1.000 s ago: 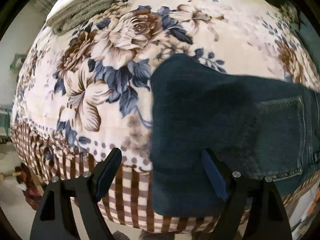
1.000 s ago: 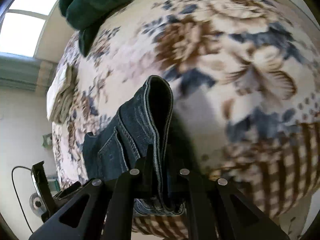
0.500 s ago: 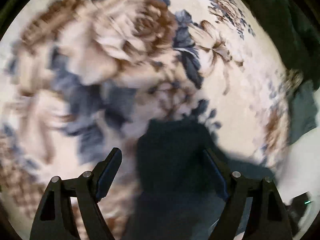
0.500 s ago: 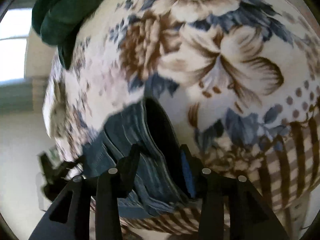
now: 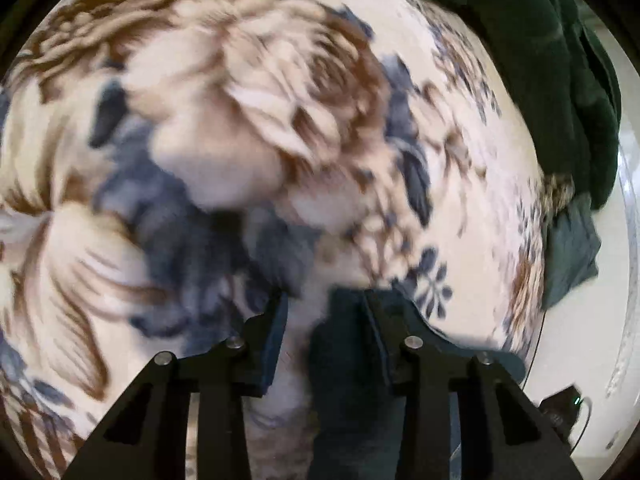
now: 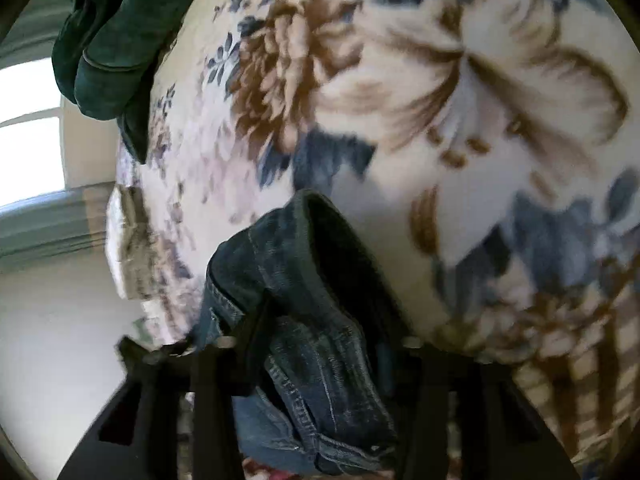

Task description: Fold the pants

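Observation:
Dark blue jeans [image 6: 316,320] lie folded on a floral blanket [image 6: 440,92]. In the right wrist view my right gripper [image 6: 320,332] has its jaws parted, with the thick folded waistband end bunched between them; the fingers do not press it. In the left wrist view my left gripper [image 5: 324,320] is partly closed, jaws still apart. A dark edge of the jeans [image 5: 344,380] lies between them, against the right finger [image 5: 376,344], over the blanket [image 5: 240,140]. Both views are blurred by motion.
A dark green garment [image 5: 552,80] lies heaped at the blanket's far right edge and shows in the right wrist view [image 6: 108,40] at top left. A folded pale towel [image 6: 128,240] sits at the left. A window [image 6: 28,120] lies beyond.
My left gripper has swung toward the jeans' edge and narrowed its jaws from wide open. My right gripper has let go of the waistband fold and opened, and moved across the blanket.

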The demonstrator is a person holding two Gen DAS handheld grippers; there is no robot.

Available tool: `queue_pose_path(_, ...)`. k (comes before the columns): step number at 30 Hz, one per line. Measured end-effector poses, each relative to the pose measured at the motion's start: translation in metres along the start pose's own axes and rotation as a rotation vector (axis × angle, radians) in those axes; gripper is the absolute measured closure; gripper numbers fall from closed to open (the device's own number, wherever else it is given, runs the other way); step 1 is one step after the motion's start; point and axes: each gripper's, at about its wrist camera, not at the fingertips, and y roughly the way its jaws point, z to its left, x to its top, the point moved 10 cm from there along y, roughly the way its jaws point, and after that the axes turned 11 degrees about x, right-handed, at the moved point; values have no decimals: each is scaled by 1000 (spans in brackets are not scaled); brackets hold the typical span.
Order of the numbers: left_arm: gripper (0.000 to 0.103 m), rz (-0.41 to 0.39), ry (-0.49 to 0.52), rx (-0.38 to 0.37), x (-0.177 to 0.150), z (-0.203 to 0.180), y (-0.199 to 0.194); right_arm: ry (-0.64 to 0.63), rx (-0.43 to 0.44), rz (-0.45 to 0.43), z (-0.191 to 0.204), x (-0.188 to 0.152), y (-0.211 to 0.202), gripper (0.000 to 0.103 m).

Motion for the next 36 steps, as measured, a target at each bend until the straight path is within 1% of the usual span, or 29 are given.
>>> queue_pose_path(1,69,-7,0,-2,2,0,-5,-32,-24,-14,2,1,-2,86)
queue_pose_path(2,70,-15,12,0,3,-2,-12,-69,-64,-24,3,2,-3,88)
queue_pose_path(5,66,1,65,-18,-8,-14,-31,-176,-165,-47,13,0,-9,89)
queue_pose_path(6,58,8,87,-7,-16,-18,-37,-200,-187,-41,16,-2,-11,89)
queue_pose_path(7,41,10,99,-4,-22,-20,-41,-205,-204,-36,19,-6,-15,86)
queue_pose_path(9,21,2,152,24,-41,-29,-49,-163,-212,-43,16,-12,-28,60)
queue_pose_path(10,17,-12,179,38,-51,-33,-53,-126,-218,-58,10,-16,-39,58)
queue_pose_path(11,16,-21,196,48,-58,-35,-55,-93,-203,-91,6,-20,-51,57)
queue_pose_path(12,12,-25,222,67,-68,-39,-55,-72,-174,-116,3,-25,-62,54)
queue_pose_path(13,7,-24,237,88,-75,-39,-54,-52,-153,-127,-1,-30,-69,52)
queue_pose_path(14,6,-20,245,100,-81,-40,-52,-28,-140,-132,-8,-36,-75,49)
queue_pose_path(15,6,-8,252,105,-90,-42,-47,6,-110,-130,-14,-41,-77,45)
queue_pose_path(18,6,34,247,124,-109,-37,-31,126,-8,-83,-27,-54,-63,43)
queue_pose_path(19,6,43,251,137,-114,-36,-26,171,18,-54,-32,-57,-54,43)
queue_pose_path(20,6,56,262,168,-120,-32,-18,195,28,-43,-36,-58,-46,43)
queue_pose_path(21,6,67,261,173,-124,-29,-14,205,16,-48,-41,-58,-41,50)
queue_pose_path(22,6,75,250,161,-128,-27,-11,200,-10,-61,-43,-57,-38,64)
queue_pose_path(23,6,83,232,143,-131,-25,-9,183,-43,-83,-43,-56,-39,72)
queue_pose_path(24,5,89,219,131,-133,-23,-8,157,-70,-102,-40,-56,-43,78)
queue_pose_path(25,5,97,208,120,-137,-21,-8,91,-109,-125,-30,-57,-50,81)
queue_pose_path(26,4,104,198,108,-139,-19,-7,39,-131,-136,-21,-58,-55,88)
queue_pose_path(27,0,108,195,107,-141,-16,-5,-15,-148,-149,-10,-60,-63,88)
queue_pose_path(28,0,112,196,103,-144,-16,-6,-35,-168,-156,-8,-62,-69,89)
queue_pose_path(29,0,117,197,95,-146,-17,-5,-31,-177,-160,-10,-62,-72,89)
queue_pose_path(31,0,120,211,100,-150,-19,-5,3,-195,-132,-28,-63,-68,89)
queue_pose_path(33,0,118,221,104,-152,-19,-5,50,-208,-95,-49,-64,-54,89)
queue_pose_path(35,0,119,218,102,-151,-20,-5,60,-220,-80,-59,-61,-46,88)
queue_pose_path(36,0,120,212,99,-150,-21,-4,59,-220,-70,-61,-60,-42,86)
